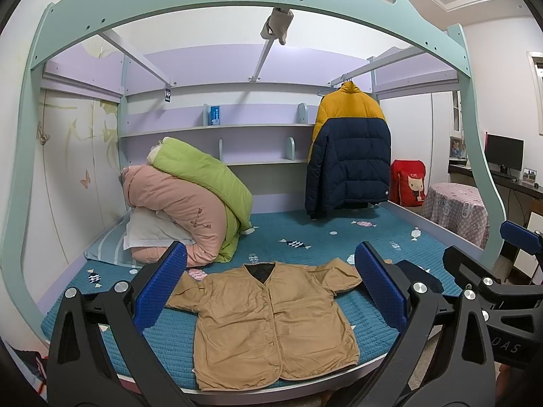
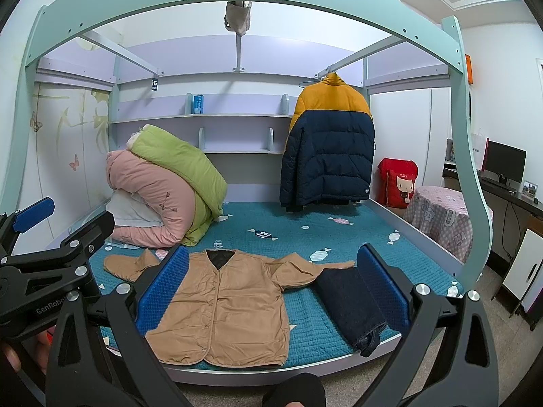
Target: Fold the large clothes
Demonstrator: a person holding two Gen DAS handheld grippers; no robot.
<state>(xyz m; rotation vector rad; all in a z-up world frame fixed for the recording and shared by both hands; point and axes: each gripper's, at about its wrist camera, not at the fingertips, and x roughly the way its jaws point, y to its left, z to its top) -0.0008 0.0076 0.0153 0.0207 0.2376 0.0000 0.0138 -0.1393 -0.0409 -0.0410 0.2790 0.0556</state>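
A tan button-front jacket (image 1: 271, 322) lies flat, front up, on the teal bed mattress (image 1: 305, 240), sleeves spread, hem near the front edge. It also shows in the right wrist view (image 2: 230, 305). My left gripper (image 1: 271, 291) is open and empty, held above and in front of the jacket. My right gripper (image 2: 271, 291) is open and empty, also in front of the bed; its body shows at the right in the left wrist view. Folded dark jeans (image 2: 349, 302) lie to the right of the jacket.
A pile of pink and green quilts (image 1: 190, 200) with a pillow sits at the back left of the bed. A yellow and navy puffer coat (image 1: 349, 156) hangs at the back right. A red bag (image 2: 398, 183), a covered round table (image 2: 441, 217) and a desk stand to the right.
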